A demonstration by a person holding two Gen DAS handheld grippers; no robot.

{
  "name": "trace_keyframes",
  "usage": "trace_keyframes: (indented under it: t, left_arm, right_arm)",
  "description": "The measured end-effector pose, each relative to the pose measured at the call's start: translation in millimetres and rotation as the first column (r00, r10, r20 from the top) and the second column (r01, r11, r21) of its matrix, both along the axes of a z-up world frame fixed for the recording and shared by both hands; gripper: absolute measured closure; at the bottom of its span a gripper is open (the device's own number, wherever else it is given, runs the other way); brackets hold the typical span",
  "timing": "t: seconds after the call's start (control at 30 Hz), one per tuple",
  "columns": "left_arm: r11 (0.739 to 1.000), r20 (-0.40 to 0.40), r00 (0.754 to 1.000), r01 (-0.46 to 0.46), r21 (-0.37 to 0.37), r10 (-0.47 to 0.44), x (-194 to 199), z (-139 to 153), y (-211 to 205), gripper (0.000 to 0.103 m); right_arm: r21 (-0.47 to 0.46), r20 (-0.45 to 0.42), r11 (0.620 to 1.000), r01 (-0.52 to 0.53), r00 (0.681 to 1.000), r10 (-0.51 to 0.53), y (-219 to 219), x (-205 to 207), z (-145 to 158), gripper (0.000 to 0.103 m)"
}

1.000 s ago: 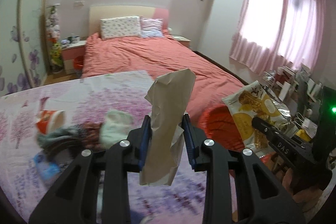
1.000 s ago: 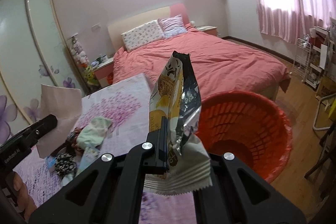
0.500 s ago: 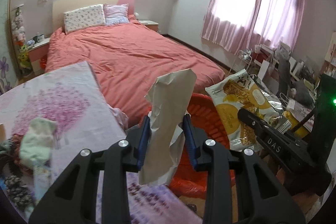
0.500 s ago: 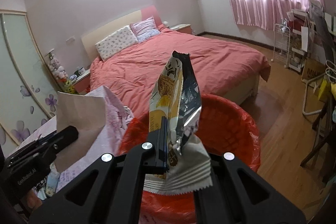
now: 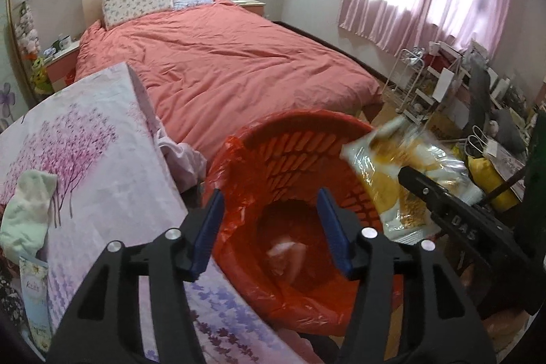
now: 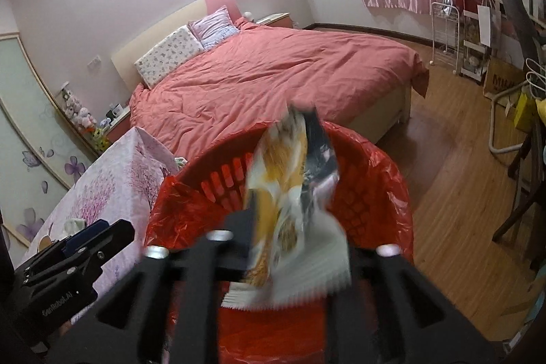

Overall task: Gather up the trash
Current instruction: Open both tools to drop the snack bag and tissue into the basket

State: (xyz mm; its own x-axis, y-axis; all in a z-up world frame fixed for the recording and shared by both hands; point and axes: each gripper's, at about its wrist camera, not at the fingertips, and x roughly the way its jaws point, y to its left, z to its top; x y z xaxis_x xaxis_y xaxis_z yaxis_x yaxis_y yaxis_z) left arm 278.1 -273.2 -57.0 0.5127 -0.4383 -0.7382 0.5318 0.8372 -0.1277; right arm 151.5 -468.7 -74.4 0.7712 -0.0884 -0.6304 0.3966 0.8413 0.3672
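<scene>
My left gripper (image 5: 269,227) hangs over the red basket (image 5: 293,139), its blue pads spread with nothing between them; they have just been opening; a pale crumpled paper (image 5: 286,253) lies blurred at the bottom of the basket, inside its red plastic liner (image 5: 232,179). My right gripper (image 6: 293,244) is over the same basket from the right; its jaws have just been parting too, and the yellow snack bag (image 6: 290,193) sits blurred between them, above the basket's mouth; I cannot tell whether the pads still touch it. To the left stands the table with its floral cloth (image 5: 102,159), a white sock (image 5: 27,210) on it; beyond lies the bed (image 5: 221,57).
</scene>
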Motion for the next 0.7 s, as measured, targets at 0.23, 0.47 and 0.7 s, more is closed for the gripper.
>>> trace_keyframes:
  t: [0.23,0.47,0.7]
  left_arm:
    - [0.998,-0.004,0.998,-0.068,-0.009,0.068,-2.0,11.8,26.8,0.041]
    - [0.991,0.038,0.992,-0.122,-0.049,0.124,-24.5,42.8,75.2,0.033]
    - [0.975,0.097,0.971,-0.212,-0.064,0.218,-44.2,65.4,144.8,0.03]
  right_arm:
    - [-0.041,0.009,0.999,-0.002,1.0,0.003,8.4,-3.5,12.1,0.058]
    - [-0.096,0.033,0.994,-0.051,0.998,0.054,42.5,-13.4,34.1,0.058]
    - [-0.127,0.052,0.981,-0.146,0.987,0.154,90.7,-19.1,48.8,0.058]
